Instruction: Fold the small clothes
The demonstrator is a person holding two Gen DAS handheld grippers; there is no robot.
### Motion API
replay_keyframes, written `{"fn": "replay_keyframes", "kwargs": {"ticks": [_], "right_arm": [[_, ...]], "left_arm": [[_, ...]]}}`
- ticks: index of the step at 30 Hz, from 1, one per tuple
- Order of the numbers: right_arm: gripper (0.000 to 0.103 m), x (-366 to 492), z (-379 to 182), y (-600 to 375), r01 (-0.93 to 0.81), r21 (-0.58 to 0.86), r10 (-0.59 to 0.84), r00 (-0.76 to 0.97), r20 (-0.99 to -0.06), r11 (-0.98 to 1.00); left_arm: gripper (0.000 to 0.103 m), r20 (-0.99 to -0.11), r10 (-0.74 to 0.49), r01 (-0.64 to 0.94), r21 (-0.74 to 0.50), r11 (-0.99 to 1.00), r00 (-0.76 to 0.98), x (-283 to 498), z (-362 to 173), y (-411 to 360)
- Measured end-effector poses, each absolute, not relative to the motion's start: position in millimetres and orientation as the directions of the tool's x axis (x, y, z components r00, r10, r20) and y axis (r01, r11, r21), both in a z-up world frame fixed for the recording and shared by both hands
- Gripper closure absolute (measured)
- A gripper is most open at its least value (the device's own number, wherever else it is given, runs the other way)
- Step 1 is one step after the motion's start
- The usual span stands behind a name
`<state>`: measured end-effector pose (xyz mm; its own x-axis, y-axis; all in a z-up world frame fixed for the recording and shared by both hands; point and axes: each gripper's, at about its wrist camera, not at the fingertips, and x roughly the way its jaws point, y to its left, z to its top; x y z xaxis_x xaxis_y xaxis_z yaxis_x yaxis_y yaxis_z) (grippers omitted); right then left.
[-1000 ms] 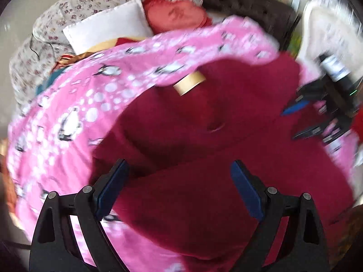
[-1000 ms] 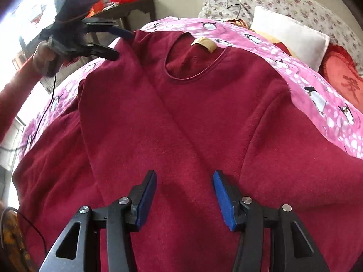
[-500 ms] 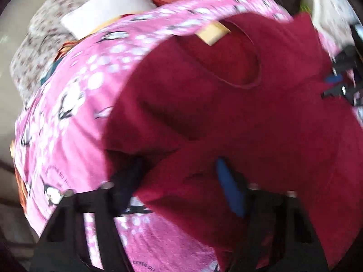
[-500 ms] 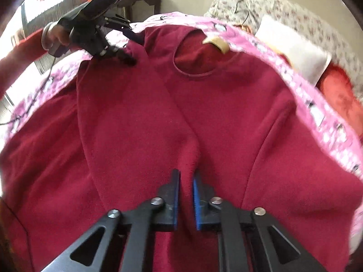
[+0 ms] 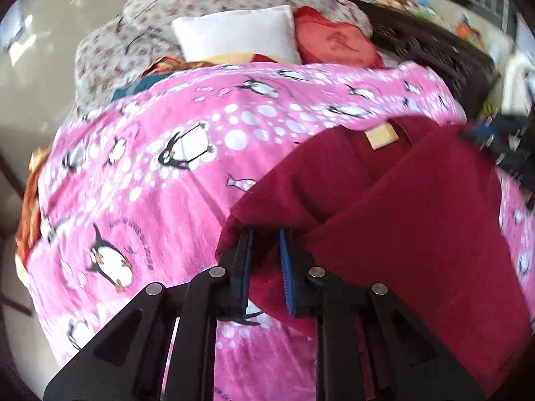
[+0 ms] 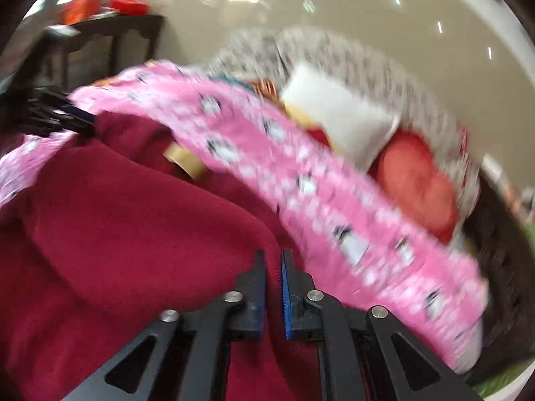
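A dark red sweater (image 5: 418, 220) with a tan neck label (image 5: 381, 135) lies on a pink penguin blanket (image 5: 160, 173). My left gripper (image 5: 265, 245) is shut on a fold of the sweater at its left edge, lifted off the blanket. In the right wrist view the sweater (image 6: 110, 227) is bunched and raised, its label (image 6: 184, 162) visible. My right gripper (image 6: 274, 264) is shut on a ridge of the sweater's cloth. The left gripper also shows in the right wrist view (image 6: 77, 122), at the sweater's far corner. The right gripper shows blurred in the left wrist view (image 5: 495, 143).
A white pillow (image 5: 237, 36), a red cushion (image 5: 334, 45) and a floral quilt (image 5: 140, 33) lie at the head of the bed. A dark woven piece of furniture (image 5: 434, 46) stands behind it. A dark side table (image 6: 110, 40) stands by the wall.
Both grippers closed on the sweater, the right first, then the left. Both have lifted and pulled the cloth over, so more of the pink blanket shows.
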<state>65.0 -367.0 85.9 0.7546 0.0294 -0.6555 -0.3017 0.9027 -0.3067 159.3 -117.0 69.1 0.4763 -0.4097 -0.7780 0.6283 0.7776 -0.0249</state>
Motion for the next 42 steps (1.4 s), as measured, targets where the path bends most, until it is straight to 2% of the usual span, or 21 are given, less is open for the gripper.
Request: {"fn": "replay_keyframes", "kwargs": {"ticks": [1,3,5,7,9,11,15,17,21,24,28,29,32,38,42], "right_arm": [[0.085,70.8,79.5,-367.7,-0.294,-0.300,0.018,0.741,-0.671,0.908],[0.057,66.5,82.6,-367.0,-0.267,-0.299,0.008,0.759,-0.651,0.916],[0.055,48.8,104.8,-361.5,-0.328,-0.196,0.142,0.771,-0.621,0.924],[0.055,34.7,123.1,-343.5,-0.414,-0.124,0.263,0.753,-0.603,0.902],[0.055,30.8,133.9,-317.1,-0.520,-0.061,0.384,0.699,-0.603,0.852],[0.055,34.2,139.2,-283.8,-0.599,-0.023,0.468,0.648,-0.601,0.800],[0.056,54.7,130.9,-212.8,-0.715,-0.045,0.548,0.573,-0.609,0.698],[0.057,72.9,121.1,-179.0,-0.742,-0.072,0.541,0.549,-0.637,0.667],[0.065,95.0,106.4,-145.8,-0.778,-0.097,0.525,0.505,-0.685,0.621],[0.074,106.1,95.0,-133.4,-0.814,-0.101,0.527,0.460,-0.714,0.572],[0.081,112.2,79.0,-126.3,-0.812,-0.144,0.472,0.462,-0.751,0.566],[0.091,116.4,76.2,-125.6,-0.802,-0.147,0.459,0.470,-0.754,0.580],[0.097,115.8,78.7,-125.8,-0.790,-0.142,0.469,0.486,-0.737,0.596],[0.100,113.3,104.9,-114.3,-0.779,-0.078,0.562,0.514,-0.648,0.622],[0.103,129.0,91.0,-92.2,-0.754,-0.048,0.561,0.528,-0.638,0.655]], "left_arm": [[0.088,-0.775,-0.413,0.618,-0.036,0.785,0.479,158.7,70.2,-114.8],[0.088,-0.770,-0.409,0.601,-0.042,0.798,0.490,150.7,78.1,-110.2],[0.087,-0.759,-0.419,0.604,-0.043,0.796,0.498,132.8,91.0,-109.3],[0.080,-0.759,-0.434,0.611,-0.061,0.789,0.485,111.1,98.2,-103.6],[0.056,-0.756,-0.457,0.611,-0.097,0.786,0.468,86.3,101.3,-97.6],[0.044,-0.741,-0.496,0.612,-0.145,0.777,0.453,56.6,99.7,-90.3],[0.044,-0.752,-0.493,0.606,-0.158,0.780,0.439,18.2,87.6,-92.6],[0.044,-0.752,-0.481,0.593,-0.151,0.791,0.451,6.6,77.9,-98.7],[0.044,-0.773,-0.356,0.495,-0.062,0.866,0.525,8.3,53.7,-106.1],[0.044,-0.797,-0.382,0.450,-0.158,0.879,0.468,21.9,34.0,-98.3],[0.044,-0.769,-0.447,0.420,-0.256,0.871,0.457,27.0,31.6,-87.1],[0.044,-0.766,-0.449,0.419,-0.259,0.870,0.459,27.1,32.2,-87.1],[0.044,-0.754,-0.459,0.412,-0.272,0.870,0.470,28.1,31.8,-85.0],[0.048,-0.706,-0.500,0.361,-0.355,0.862,0.502,27.8,32.0,-68.4],[0.051,-0.689,-0.507,0.333,-0.383,0.861,0.518,27.0,26.3,-57.5]]}}
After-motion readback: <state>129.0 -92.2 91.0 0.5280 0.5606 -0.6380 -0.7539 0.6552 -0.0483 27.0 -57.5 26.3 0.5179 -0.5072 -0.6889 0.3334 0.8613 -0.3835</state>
